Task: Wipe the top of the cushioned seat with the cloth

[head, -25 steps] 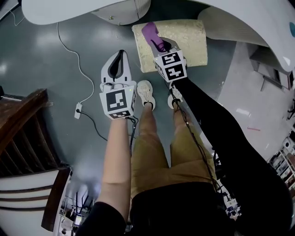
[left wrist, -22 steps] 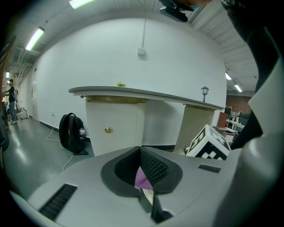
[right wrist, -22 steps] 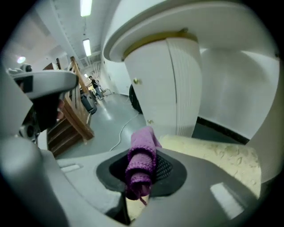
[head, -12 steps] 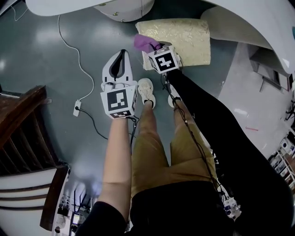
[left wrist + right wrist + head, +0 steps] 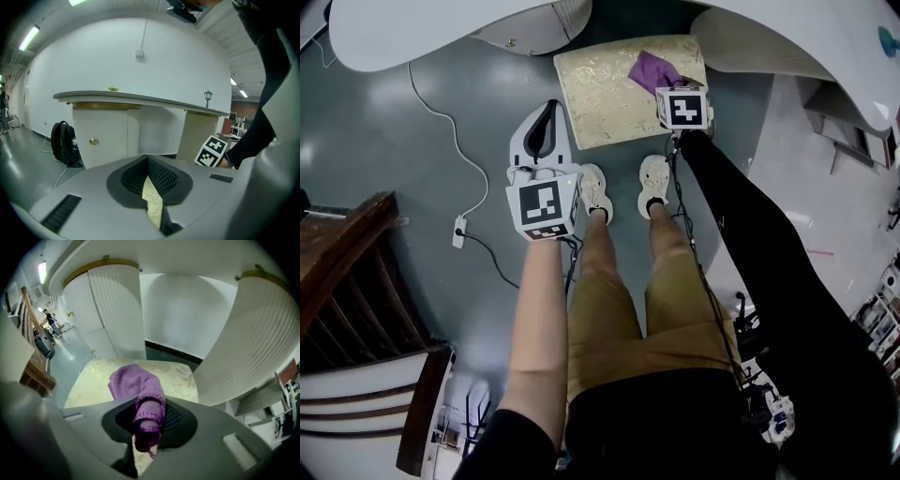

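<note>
the right gripper [image 5: 667, 82] is clenched on one end of a purple knitted cloth [image 5: 139, 391]. the rolled end is pinched between its dark pads, and the rest of the cloth lies bunched on the top of the square cushioned seat with a cream and gold patterned cover [image 5: 602, 94]. in the head view the cloth sits near the seat's far right corner, just ahead of the gripper's marker cube.

the left gripper [image 5: 545, 114] is held over the grey floor [image 5: 403, 141], just beside the seat's left edge and not touching it. its jaws are drawn together on nothing, and only a thin sliver of the gold cover shows past them in the left gripper view.

the seat is hemmed in. a white ribbed column [image 5: 112, 315] stands at its far left and a wider white ribbed column [image 5: 248, 343] close against its right side. a curved white counter top [image 5: 441, 33] overhangs the far edge.

the person's two pale shoes [image 5: 594, 192] stand on the floor just short of the seat's near edge. a thin white cable [image 5: 455, 131] snakes across the floor to a small white plug block [image 5: 459, 228], well to the left of the seat. a dark wooden stair rail [image 5: 347, 272] fills the lower left of the head view. a black backpack [image 5: 64, 143] leans by the counter base in the left gripper view.
</note>
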### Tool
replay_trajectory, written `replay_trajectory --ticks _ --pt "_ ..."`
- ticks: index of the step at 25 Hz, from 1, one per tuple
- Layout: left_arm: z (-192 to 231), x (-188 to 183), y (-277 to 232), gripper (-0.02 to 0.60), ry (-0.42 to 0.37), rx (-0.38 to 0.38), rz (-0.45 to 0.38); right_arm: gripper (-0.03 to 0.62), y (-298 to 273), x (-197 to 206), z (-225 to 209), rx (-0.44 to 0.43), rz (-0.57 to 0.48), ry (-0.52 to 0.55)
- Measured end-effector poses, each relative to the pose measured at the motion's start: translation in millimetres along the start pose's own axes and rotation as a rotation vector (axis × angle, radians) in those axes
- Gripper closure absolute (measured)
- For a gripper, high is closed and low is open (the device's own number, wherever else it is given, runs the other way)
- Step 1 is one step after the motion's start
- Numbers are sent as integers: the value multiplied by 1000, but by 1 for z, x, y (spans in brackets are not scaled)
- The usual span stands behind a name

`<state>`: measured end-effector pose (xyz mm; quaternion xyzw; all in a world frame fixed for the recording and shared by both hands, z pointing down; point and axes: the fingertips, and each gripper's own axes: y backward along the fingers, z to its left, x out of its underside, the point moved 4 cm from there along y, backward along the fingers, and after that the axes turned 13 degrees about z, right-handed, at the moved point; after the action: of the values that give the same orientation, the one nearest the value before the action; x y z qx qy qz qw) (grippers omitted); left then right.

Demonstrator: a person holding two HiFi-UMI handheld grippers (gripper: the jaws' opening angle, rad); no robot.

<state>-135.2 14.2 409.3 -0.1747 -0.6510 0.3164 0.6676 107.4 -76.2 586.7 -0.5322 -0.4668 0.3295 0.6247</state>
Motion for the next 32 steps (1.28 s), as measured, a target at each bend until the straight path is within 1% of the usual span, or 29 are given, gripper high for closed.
replay_trajectory --ticks 5,9,12,14,17,21,24,28,30,32 --pt "-27 -11 -11 574 -19 16 2 530 10 19 -78 85 26 -121" --pt "-45 -20 -15 574 -26 17 0 530 16 32 -131 134 29 -174" --pt "-52 -23 -15 574 -18 18 -2 530 23 42 -163 164 30 -227" --pt "-53 -24 -14 574 -17 12 -2 530 26 47 -173 171 32 -235" --pt "-55 -22 -14 574 -4 9 2 530 27 55 -179 187 39 -199" --pt "-53 -22 -12 574 8 2 1 530 28 63 -181 186 37 -208" --pt "-52 -20 -9 574 10 -1 -3 530 30 66 -177 177 15 -192" --pt "-47 -17 -4 574 14 -8 -5 530 36 58 -157 152 -80 -112" --pt "-41 -15 1 574 17 -12 -9 530 46 47 -135 121 -147 -48" --pt "-33 -12 5 574 23 -18 -11 530 56 33 -102 68 -212 27"
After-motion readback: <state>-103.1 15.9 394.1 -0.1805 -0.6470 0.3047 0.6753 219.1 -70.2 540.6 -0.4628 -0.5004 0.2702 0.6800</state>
